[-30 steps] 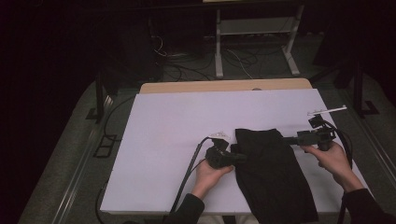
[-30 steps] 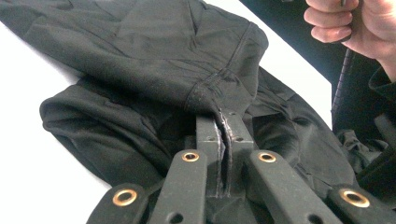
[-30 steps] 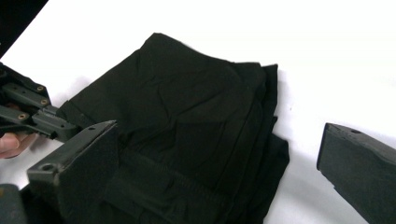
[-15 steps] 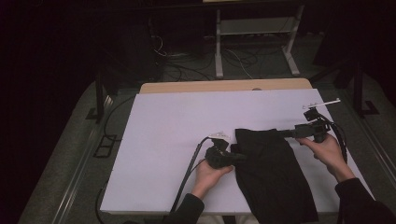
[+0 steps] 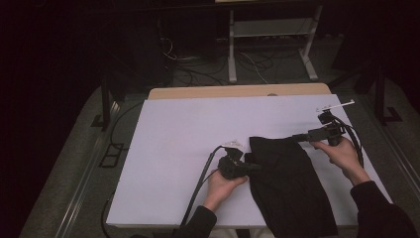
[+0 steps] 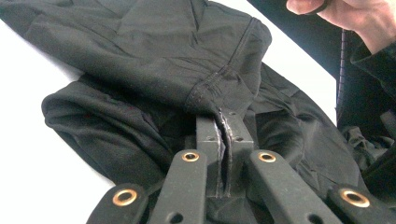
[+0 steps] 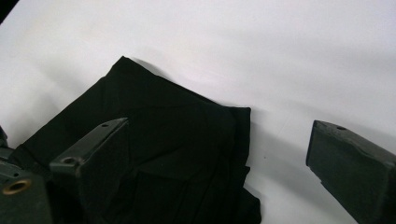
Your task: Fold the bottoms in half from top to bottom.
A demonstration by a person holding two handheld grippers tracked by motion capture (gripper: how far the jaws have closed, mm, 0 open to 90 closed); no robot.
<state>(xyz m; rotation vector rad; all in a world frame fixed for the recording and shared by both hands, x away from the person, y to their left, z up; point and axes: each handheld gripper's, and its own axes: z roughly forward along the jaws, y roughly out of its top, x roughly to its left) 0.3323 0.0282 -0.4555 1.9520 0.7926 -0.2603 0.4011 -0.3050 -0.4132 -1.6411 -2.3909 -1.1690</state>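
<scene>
White tabletop sheet: most of it is left bare; work is confined to its near right part.

Black folded fabric garment: laid flat on the sheet, running from mid-table to the near edge, where it overhangs slightly. A long, fairly tidy rectangle is seen from above; bunched folds and a stitched hem remain at its left far corner in the left gripper view. Judged roughly folded or smoothed lengthwise, not finished: the far end is not yet squared, and no crosswise fold is seen.

Left gripper: jaws pressed together on the stitched hem at the garment's left edge, cloth pinched between the pads. That side is held.

Right gripper: jaws spread wide and just closing slightly, at the garment's far right corner. Nothing is gripped; one jaw sits over the cloth, the other over bare sheet.

Left to do, as judged: right corner to be pinched, far end to be pulled straight, remaining folds to be made.
</scene>
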